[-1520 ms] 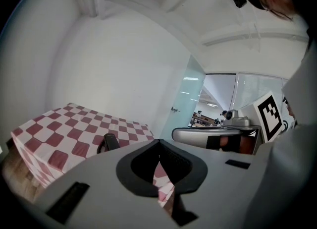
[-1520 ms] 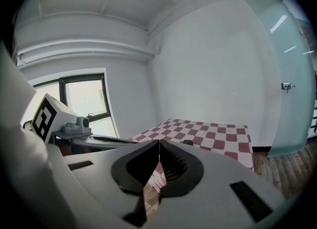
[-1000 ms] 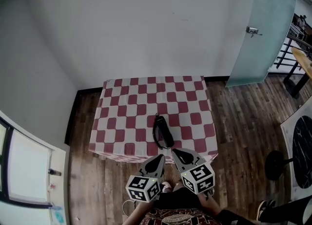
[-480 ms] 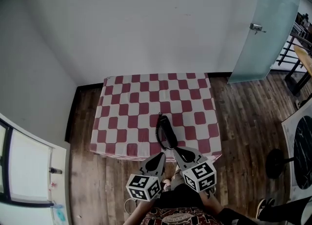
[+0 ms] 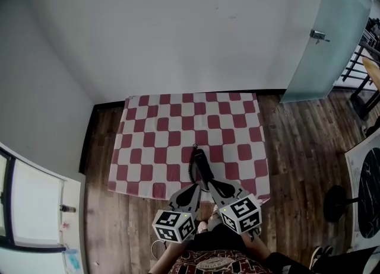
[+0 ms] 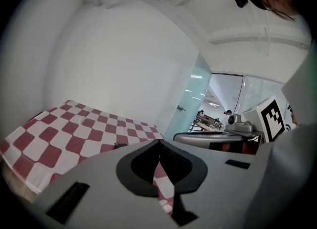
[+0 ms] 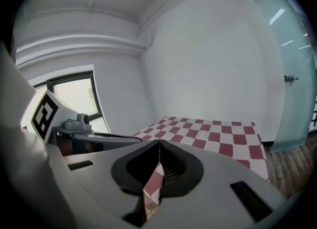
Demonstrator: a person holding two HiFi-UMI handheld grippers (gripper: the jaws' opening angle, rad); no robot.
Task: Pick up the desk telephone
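The black desk telephone (image 5: 200, 161), a handset with a coiled cord, lies on the red-and-white checked table (image 5: 154, 130) near its front edge. Both grippers hang side by side at that edge. My left gripper (image 5: 197, 186) points at the phone's near end from the left, jaws shut and empty. My right gripper (image 5: 209, 182) is shut too, with its tip just behind the phone's near end. In the left gripper view the jaws (image 6: 158, 141) meet above the cloth, and a dark bit of the phone (image 6: 119, 145) peeks over them. In the right gripper view the shut gripper (image 7: 159, 142) hides the phone.
White walls stand behind and left of the table. A frosted glass door (image 5: 332, 35) with a handle is at the back right. Dark wooden floor (image 5: 297, 148) surrounds the table. A black stool base (image 5: 335, 201) and a round dark top (image 5: 371, 184) sit at the right.
Both grippers have moved forward from in front of the table to its front edge, closing on the phone's near end. Their jaws stay shut and the phone has not moved.
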